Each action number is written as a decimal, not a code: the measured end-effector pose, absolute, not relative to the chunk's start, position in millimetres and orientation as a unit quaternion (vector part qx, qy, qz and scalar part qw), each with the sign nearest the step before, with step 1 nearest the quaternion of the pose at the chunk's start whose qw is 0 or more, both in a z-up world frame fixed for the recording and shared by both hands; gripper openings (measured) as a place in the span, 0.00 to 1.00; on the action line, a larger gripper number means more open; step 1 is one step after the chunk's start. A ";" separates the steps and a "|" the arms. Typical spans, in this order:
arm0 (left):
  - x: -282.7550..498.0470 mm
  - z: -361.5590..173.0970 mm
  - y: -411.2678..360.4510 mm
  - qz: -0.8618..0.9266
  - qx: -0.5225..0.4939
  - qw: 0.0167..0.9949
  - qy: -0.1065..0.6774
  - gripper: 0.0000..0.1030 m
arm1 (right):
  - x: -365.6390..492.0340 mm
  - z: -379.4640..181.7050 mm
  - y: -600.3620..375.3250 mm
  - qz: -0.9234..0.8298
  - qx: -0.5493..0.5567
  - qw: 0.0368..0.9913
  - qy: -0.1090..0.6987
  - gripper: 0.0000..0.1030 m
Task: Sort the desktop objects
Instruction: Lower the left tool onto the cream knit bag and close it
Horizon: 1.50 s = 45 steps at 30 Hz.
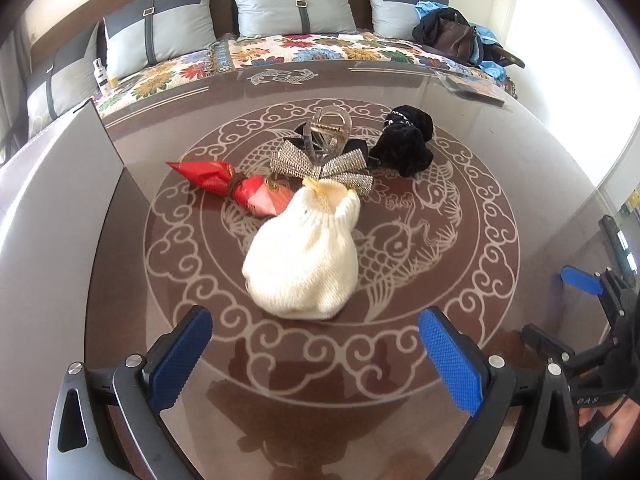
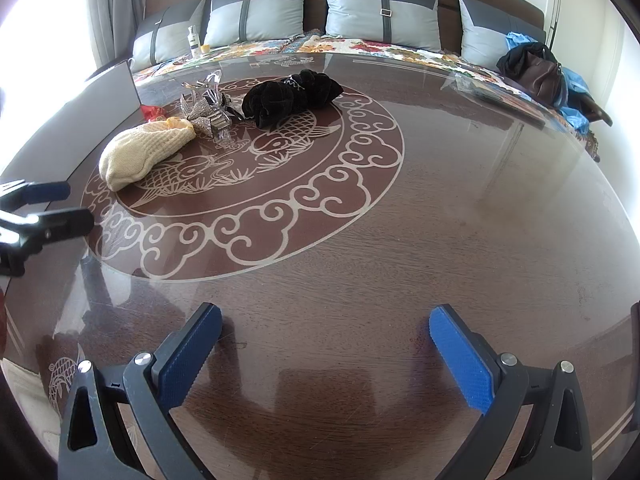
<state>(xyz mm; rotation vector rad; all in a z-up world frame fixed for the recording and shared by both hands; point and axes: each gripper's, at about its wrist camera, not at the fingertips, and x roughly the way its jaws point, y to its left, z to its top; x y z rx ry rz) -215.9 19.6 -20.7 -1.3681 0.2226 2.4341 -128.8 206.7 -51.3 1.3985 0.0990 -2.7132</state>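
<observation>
Cream knit hat (image 1: pixel 304 248) sits mid-table (image 1: pixel 500 184) touching bow (image 1: pixel 320 168), red wrap (image 1: pixel 224 184) just beside, both grippers, left (image 1: pixel 316 356) and right (image 2: pixel 326 356), spread wide, empty; risk: grabbing hat drags bow and clip (image 1: pixel 326 132).

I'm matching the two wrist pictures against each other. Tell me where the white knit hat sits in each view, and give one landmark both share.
Left wrist view: the white knit hat lies in the centre, just ahead of the open left claw.
Right wrist view: the hat lies at upper left, far from the open right claw.
Shared landmark: the black velvet scrunchie, beyond the hat on the table.
</observation>
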 end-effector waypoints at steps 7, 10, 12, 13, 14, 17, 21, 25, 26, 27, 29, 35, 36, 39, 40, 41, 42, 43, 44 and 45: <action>-270.6 -39.2 31.3 0.838 -0.518 0.162 0.050 1.00 | -128.8 -51.3 206.5 -0.888 0.457 0.044 0.032 1.00; -272.4 -47.5 41.2 0.838 -0.514 0.167 0.080 1.00 | -128.9 -51.3 206.5 -0.888 0.457 0.044 0.032 1.00; -268.3 -47.7 44.7 0.841 -0.501 0.179 0.100 0.97 | -129.0 -51.5 206.4 -0.888 0.457 0.044 0.032 1.00; -264.5 -45.5 44.7 0.847 -0.489 0.180 0.107 0.77 | -129.0 -51.4 206.4 -0.888 0.457 0.044 0.032 1.00; -260.9 -43.1 44.3 0.853 -0.479 0.173 0.119 0.68 | -128.9 -51.4 206.5 -0.888 0.457 0.044 0.032 1.00; -248.2 -34.2 38.7 0.870 -0.451 0.146 0.135 0.56 | -128.8 -51.5 206.5 -0.888 0.457 0.044 0.032 1.00; -221.6 -31.2 23.3 0.878 -0.443 0.128 0.126 0.55 | -128.9 -51.2 206.4 -0.888 0.457 0.044 0.032 1.00; -181.4 -32.0 -0.9 0.884 -0.447 0.105 0.089 0.55 | -128.7 -51.4 206.5 -0.888 0.457 0.044 0.032 1.00; -171.4 -32.9 -6.4 0.884 -0.448 0.106 0.079 0.55 | -128.6 -51.4 206.5 -0.888 0.457 0.044 0.032 1.00; -161.6 -34.3 -10.7 0.884 -0.450 0.106 0.072 0.55 | -128.8 -51.2 206.5 -0.888 0.457 0.044 0.032 1.00; -146.1 -36.0 -16.7 0.883 -0.453 0.106 0.065 0.56 | -128.7 -51.4 206.5 -0.888 0.457 0.044 0.032 1.00; -139.1 -43.5 -27.5 0.868 -0.477 0.127 0.046 0.72 | -128.4 -51.1 206.0 -0.888 0.457 0.043 0.033 1.00; -138.2 -43.8 -28.4 0.870 -0.472 0.132 0.045 0.76 | -128.6 -51.1 206.0 -0.888 0.457 0.043 0.033 1.00; -142.2 -47.6 -28.1 0.870 -0.474 0.126 0.050 0.88 | -128.7 -51.1 206.1 -0.888 0.457 0.043 0.033 1.00; -144.0 -48.5 -27.5 0.869 -0.475 0.127 0.051 0.94 | -128.6 -51.1 206.0 -0.888 0.457 0.043 0.033 1.00; -146.4 -49.9 -26.0 0.868 -0.477 0.127 0.053 0.96 | -128.7 -51.3 206.0 -0.888 0.457 0.043 0.033 1.00; -148.4 -51.1 -24.2 0.867 -0.479 0.126 0.059 1.00 | -128.8 -51.2 206.1 -0.888 0.457 0.043 0.033 1.00; -150.2 -52.7 -21.5 0.866 -0.480 0.123 0.069 1.00 | -128.7 -51.4 206.0 -0.888 0.457 0.043 0.033 1.00; -151.4 -52.8 -20.7 0.867 -0.478 0.125 0.069 1.00 | -128.7 -51.2 206.0 -0.888 0.457 0.043 0.033 1.00; -152.5 -52.8 -21.0 0.868 -0.477 0.124 0.067 1.00 | -128.8 -51.3 206.1 -0.888 0.457 0.043 0.033 1.00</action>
